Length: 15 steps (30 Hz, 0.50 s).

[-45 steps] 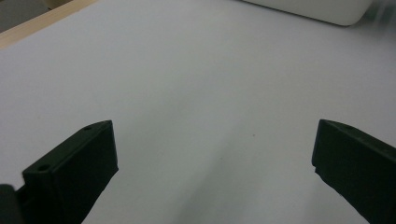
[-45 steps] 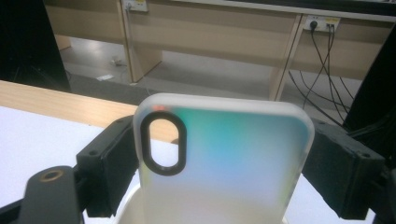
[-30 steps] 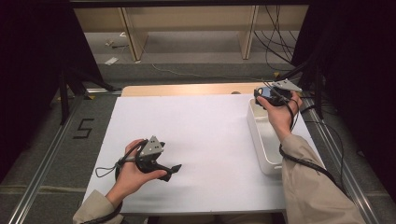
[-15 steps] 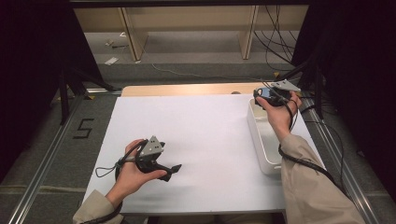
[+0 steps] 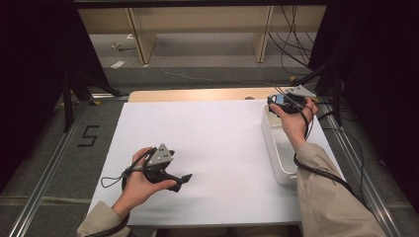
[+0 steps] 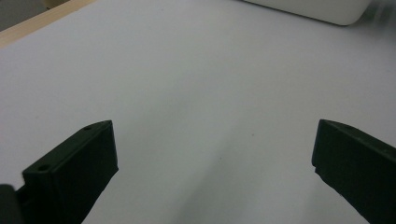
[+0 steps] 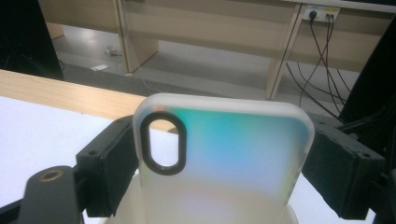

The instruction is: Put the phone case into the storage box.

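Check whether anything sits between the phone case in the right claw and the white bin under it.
Nothing visible does. The right claw grips the phone case by its sides, above the far end of the white bin; what lies inside the bin cannot be seen.

Overhead light even, soft. White table (image 5: pixel 217 143) brightest thing in high view, near washed out, no hard glare. Room sides fall to near black, dark curtains swallow detail. Faint soft shadow under left claw (image 5: pixel 184 178), another beside white bin (image 5: pixel 276 148). High view slightly soft, grainy in dark areas. Left gripper view: dim grey cast, jaws near-black silhouettes, bin (image 6: pixel 313 9) blurred at top edge. Right gripper view: phone case (image 7: pixel 224 158) close, out of focus, iridescent teal-pink sheen; background shelves sharper.
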### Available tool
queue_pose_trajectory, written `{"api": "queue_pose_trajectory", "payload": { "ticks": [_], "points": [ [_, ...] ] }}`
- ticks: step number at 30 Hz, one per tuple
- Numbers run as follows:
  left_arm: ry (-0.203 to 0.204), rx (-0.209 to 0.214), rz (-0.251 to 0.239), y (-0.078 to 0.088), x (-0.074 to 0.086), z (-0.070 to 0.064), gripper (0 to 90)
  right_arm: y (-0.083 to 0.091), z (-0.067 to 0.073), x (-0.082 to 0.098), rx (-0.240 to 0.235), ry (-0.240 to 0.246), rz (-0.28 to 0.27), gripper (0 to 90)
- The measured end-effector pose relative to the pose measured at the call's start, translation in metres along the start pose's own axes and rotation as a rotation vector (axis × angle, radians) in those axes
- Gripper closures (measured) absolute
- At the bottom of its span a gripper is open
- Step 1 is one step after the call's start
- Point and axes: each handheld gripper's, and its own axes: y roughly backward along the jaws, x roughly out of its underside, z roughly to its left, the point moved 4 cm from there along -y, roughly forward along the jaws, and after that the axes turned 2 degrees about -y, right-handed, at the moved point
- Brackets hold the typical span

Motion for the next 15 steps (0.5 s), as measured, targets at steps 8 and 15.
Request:
{"api": "queue_pose_trajectory", "payload": {
  "ticks": [8,15],
  "points": [
    [-0.003,0.001,0.001,0.0001,-0.0001,0.0000,0.0,-0.0026,0.0020,0.0035,-0.002,0.010,0.016,17.5],
    [-0.003,0.001,0.001,0.0002,-0.0001,0.0000,0.0,-0.0034,0.0019,0.0043,0.000,0.011,0.021,17.3]
  ]
}}
